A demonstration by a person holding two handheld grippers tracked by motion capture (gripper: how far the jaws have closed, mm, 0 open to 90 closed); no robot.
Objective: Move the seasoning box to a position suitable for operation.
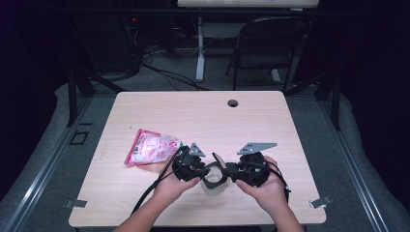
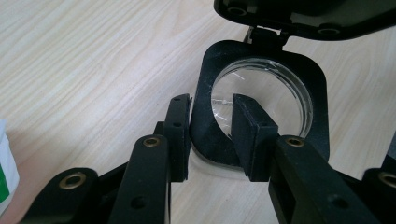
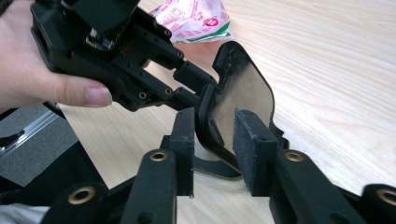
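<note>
A small black hinged case (image 1: 214,178) sits near the table's front edge, between both hands. In the left gripper view its square frame (image 2: 322,93) holds a round clear window (image 2: 271,88). My left gripper (image 2: 210,105) is shut on the frame's near edge, one finger outside and one over the window. In the right gripper view the case's black flap (image 3: 247,88) stands raised, and my right gripper (image 3: 212,116) is shut on its lower edge. From above, the left gripper (image 1: 205,171) and right gripper (image 1: 227,171) meet at the case.
A pink and white snack packet (image 1: 150,149) lies left of the hands, also seen as the packet (image 3: 194,16) behind the flap. A cable hole (image 1: 233,103) sits at the far middle of the table (image 1: 290,125). A folding chair (image 1: 270,43) stands beyond.
</note>
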